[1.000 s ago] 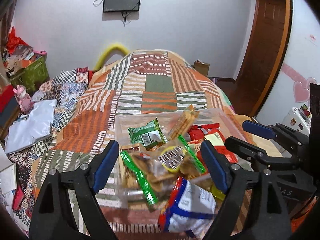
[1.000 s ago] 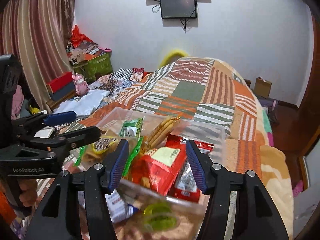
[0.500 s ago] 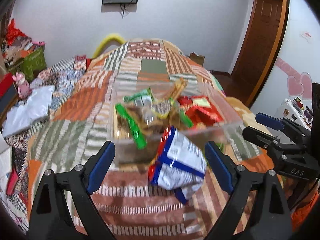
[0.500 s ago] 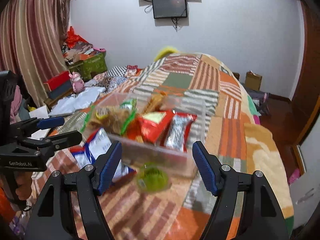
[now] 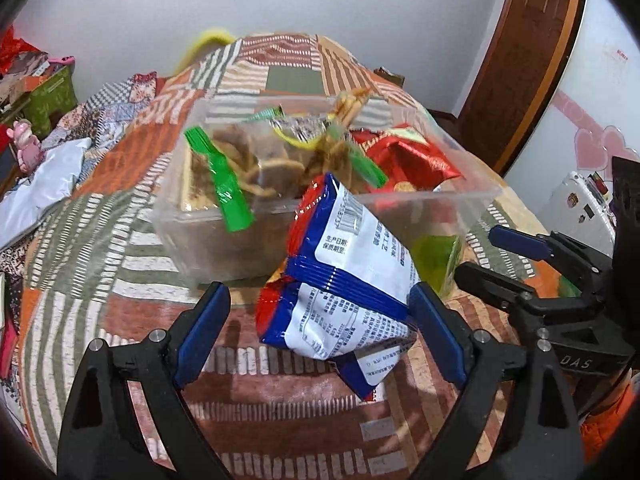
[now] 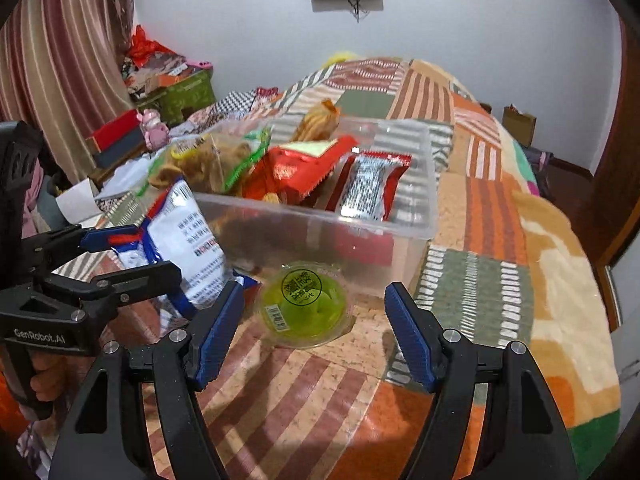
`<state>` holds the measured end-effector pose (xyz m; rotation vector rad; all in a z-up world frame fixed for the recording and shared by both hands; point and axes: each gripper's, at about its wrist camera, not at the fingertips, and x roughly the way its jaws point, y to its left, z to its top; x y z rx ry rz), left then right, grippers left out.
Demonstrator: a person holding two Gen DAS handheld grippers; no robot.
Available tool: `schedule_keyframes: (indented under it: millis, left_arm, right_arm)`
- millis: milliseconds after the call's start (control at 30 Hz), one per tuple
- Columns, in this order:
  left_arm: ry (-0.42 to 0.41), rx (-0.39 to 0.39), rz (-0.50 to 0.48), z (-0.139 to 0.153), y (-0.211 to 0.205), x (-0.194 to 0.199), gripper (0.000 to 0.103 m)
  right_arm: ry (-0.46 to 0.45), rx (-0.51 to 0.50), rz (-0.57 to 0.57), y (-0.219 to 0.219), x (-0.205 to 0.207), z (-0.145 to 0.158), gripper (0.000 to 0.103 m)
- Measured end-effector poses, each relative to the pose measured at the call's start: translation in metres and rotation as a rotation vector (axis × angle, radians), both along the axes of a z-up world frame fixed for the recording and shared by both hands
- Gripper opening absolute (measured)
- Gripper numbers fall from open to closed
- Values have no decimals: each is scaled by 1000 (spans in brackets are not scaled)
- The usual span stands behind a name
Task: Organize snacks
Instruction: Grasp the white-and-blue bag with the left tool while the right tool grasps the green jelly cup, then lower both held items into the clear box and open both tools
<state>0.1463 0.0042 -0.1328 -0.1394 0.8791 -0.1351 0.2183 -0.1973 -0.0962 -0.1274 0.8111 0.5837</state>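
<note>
While most of the snacks already sat in the clear plastic container (image 6: 404, 216) on the patchwork bedspread (image 6: 492, 216), two were left outside it, so the sorting looked well along but unfinished. Inside lay a green-edged bag of biscuits (image 5: 256, 160), a red packet (image 6: 296, 168) and a red-and-silver wrapper (image 6: 370, 184).

Against the container's near wall leaned a white-and-blue snack bag (image 5: 352, 276), resting on the bedspread between the spread jaws of the left gripper (image 5: 320, 332). Those jaws had just been opening; the far pad stood right at the bag's corner, and no squeeze showed on it.

Just beside the bag, toward the bed's near edge, sat a green jelly cup (image 6: 304, 304), upright with its printed lid up. The right gripper (image 6: 312, 334) straddled it with jaws apart and clear of the rim, having likewise just been opening. Both items still wanted lifting into the container.
</note>
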Motion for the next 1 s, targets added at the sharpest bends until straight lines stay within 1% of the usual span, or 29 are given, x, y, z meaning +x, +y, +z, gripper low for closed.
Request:
schedule_keyframes:
  millis: [100, 167, 233, 267, 333, 367, 533, 667, 800, 1000]
  left_arm:
    - [11, -14, -21, -6, -3, 6, 91]
    - [12, -17, -27, -9, -4, 7, 91]
    - [24, -37, -43, -12, -6, 10, 90]
    - [30, -45, -47, -14, -7, 12, 88]
    - [51, -54, -68, -20, -10, 14, 76]
    - [60, -66, -80, -21, -11, 14, 74]
    - [47, -61, -73, -22, -12, 13, 73]
    - [30, -53, -67, -19, -15, 3, 72]
    - [-10, -40, -54, -7, -13, -10, 71]
    - [-59, -51, -33, 14, -7, -23, 71]
  right_arm:
    - [41, 16, 21, 0, 5, -6, 69]
    - [64, 11, 30, 3, 8, -11, 69]
    - [84, 0, 35, 7, 7, -16, 69]
    - [103, 0, 40, 8, 9, -20, 68]
    - [126, 12, 51, 9, 11, -25, 59]
    - [130, 12, 54, 9, 11, -26, 58]
    - [112, 16, 46, 7, 6, -24, 57]
    - [79, 13, 38, 5, 0, -18, 57]
    - [56, 31, 28, -1, -5, -11, 57]
    - [26, 56, 22, -8, -14, 1, 57]
